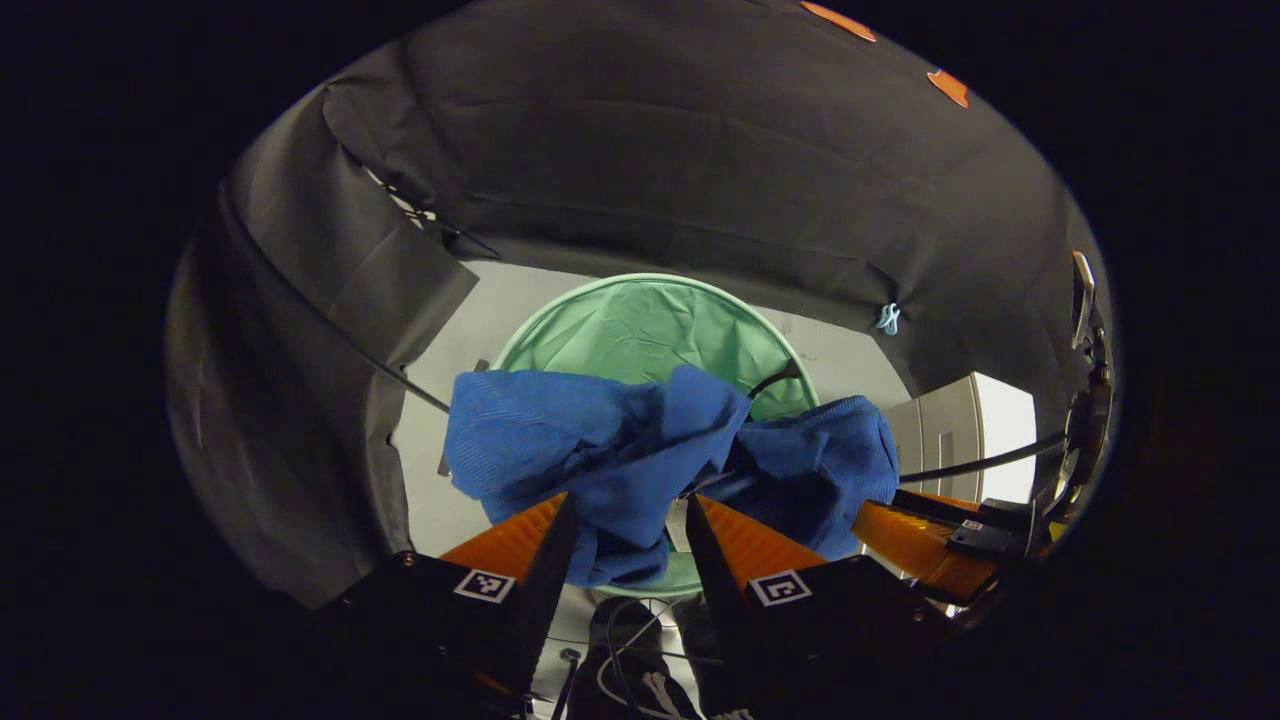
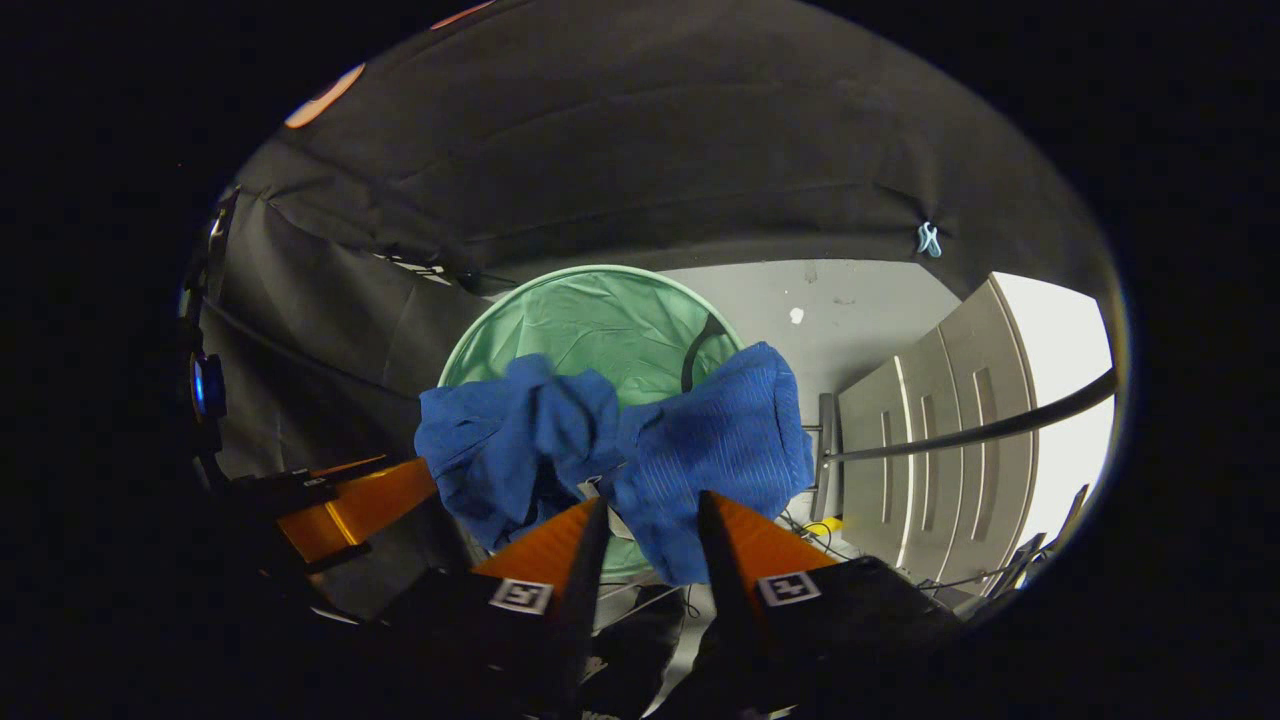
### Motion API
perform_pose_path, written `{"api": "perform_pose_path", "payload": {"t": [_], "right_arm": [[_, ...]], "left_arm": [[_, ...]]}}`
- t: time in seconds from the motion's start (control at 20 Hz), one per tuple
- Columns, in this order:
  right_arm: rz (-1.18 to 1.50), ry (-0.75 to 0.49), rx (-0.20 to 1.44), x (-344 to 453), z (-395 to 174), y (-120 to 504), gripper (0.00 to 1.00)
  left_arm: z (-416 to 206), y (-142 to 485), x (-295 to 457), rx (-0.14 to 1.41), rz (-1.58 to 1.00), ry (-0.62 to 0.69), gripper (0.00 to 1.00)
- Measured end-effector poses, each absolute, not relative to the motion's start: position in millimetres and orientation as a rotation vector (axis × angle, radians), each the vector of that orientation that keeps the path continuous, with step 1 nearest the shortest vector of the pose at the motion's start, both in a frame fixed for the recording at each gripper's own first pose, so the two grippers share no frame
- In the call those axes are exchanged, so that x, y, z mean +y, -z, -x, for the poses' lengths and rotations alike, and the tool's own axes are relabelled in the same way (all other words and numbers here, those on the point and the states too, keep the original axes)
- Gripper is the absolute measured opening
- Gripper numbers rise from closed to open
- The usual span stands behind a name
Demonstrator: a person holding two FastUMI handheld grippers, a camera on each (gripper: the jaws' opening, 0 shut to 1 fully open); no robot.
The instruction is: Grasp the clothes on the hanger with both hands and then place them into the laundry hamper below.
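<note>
Where tongs (image 2: 650, 510) grip: clothes (image 2: 700, 440), cabinet (image 2: 930, 450)

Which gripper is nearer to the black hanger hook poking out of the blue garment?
Hard to call. The hanger hook rises from the blue garment between them; the left gripper grips cloth on one side, the right gripper on the other. Both hold it above the green hamper.

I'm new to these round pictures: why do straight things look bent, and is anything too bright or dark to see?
Left gripper view: the fisheye lens bows the hamper rim and rod; the cloth is sharp and evenly lit. Right gripper view: the doors curve, the far right is washed out by glare, and the area under the fingers is too dark to read.
</note>
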State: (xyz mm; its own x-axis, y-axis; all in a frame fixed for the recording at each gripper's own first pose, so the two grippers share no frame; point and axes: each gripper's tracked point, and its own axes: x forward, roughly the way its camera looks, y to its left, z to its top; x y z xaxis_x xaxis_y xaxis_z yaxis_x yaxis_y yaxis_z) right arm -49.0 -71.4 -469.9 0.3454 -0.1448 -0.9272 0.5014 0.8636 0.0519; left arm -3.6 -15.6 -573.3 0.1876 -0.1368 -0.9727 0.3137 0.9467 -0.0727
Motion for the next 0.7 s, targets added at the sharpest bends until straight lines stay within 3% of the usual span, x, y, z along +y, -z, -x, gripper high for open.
{"api": "perform_pose_path", "payload": {"t": [0.05,0.1,0.15,0.2,0.25,0.3,0.55,0.7], "right_arm": [[-0.354,0.426,1.143,-68.3,47.5,466.9,0.6],[-0.351,0.421,1.136,-65.8,47.2,464.6,0.76],[-0.352,0.412,1.128,-61.2,46.0,460.7,0.67],[-0.339,0.416,1.124,-61.5,47.2,459.3,0.82],[-0.326,0.413,1.119,-60.5,45.7,455.1,0.86],[-0.313,0.412,1.114,-57.9,46.5,451.9,0.99],[-0.29,0.413,1.075,-47.3,43.7,428.4,0.98],[-0.257,0.425,1.046,-43.1,49.1,405.8,0.98]], "left_arm": [[4.2,570.8,-9.8,1.346,-0.157,0.309,0.67],[2.7,566.3,-6.7,1.338,-0.158,0.301,0.76],[4.6,563.6,-3.4,1.33,-0.158,0.295,0.79],[3.7,558.6,0.0,1.324,-0.157,0.288,0.87],[5.4,554.7,4.3,1.318,-0.155,0.282,0.91],[5.2,551.3,6.8,1.312,-0.149,0.278,0.95],[3.0,530.1,17.1,1.287,-0.136,0.26,1.0],[3.7,508.8,13.3,1.26,-0.109,0.29,0.98]]}}
